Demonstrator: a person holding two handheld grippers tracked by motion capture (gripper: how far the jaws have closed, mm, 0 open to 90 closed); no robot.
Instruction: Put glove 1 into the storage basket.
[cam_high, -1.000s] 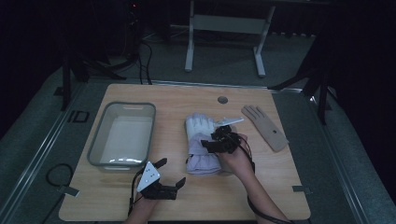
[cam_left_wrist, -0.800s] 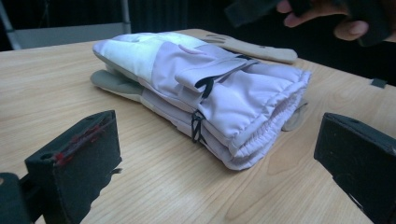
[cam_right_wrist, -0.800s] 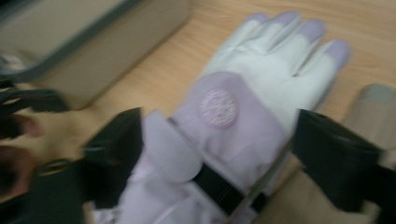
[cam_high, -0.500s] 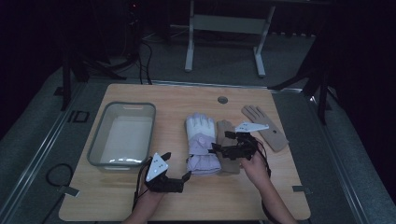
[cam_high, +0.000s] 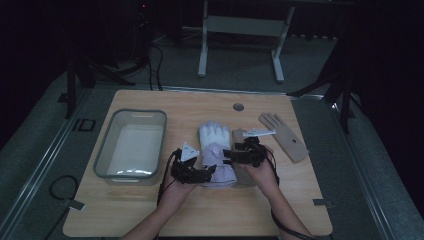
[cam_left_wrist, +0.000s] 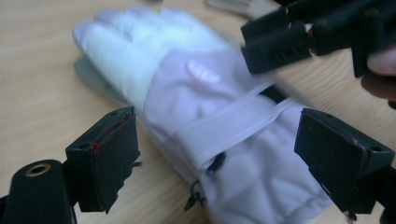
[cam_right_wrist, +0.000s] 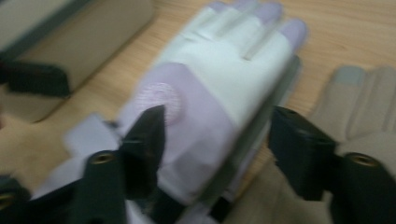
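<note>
A white and lilac padded glove (cam_high: 215, 150) lies palm down in the middle of the wooden table (cam_high: 150, 210), fingers pointing away. My left gripper (cam_high: 194, 173) is at its cuff, open, and the cuff (cam_left_wrist: 243, 154) sits between the spread jaws (cam_left_wrist: 219, 163). My right gripper (cam_high: 241, 152) is at the glove's right edge, also open (cam_right_wrist: 222, 144), with the glove's back (cam_right_wrist: 219, 79) between and beyond its jaws. A tan glove (cam_high: 239, 137) lies right beside the white one, partly under my right hand.
A clear plastic bin (cam_high: 131, 145) stands left of the gloves. A second tan glove (cam_high: 283, 136) lies flat at the right. A small round hole (cam_high: 238, 107) is near the table's far edge. In the left gripper view the right gripper (cam_left_wrist: 299, 42) hangs close above the glove.
My left gripper has moved forward and to the right, from the table's near edge up to the white glove's cuff. My right gripper stayed over the glove's right side, shifting only slightly.
</note>
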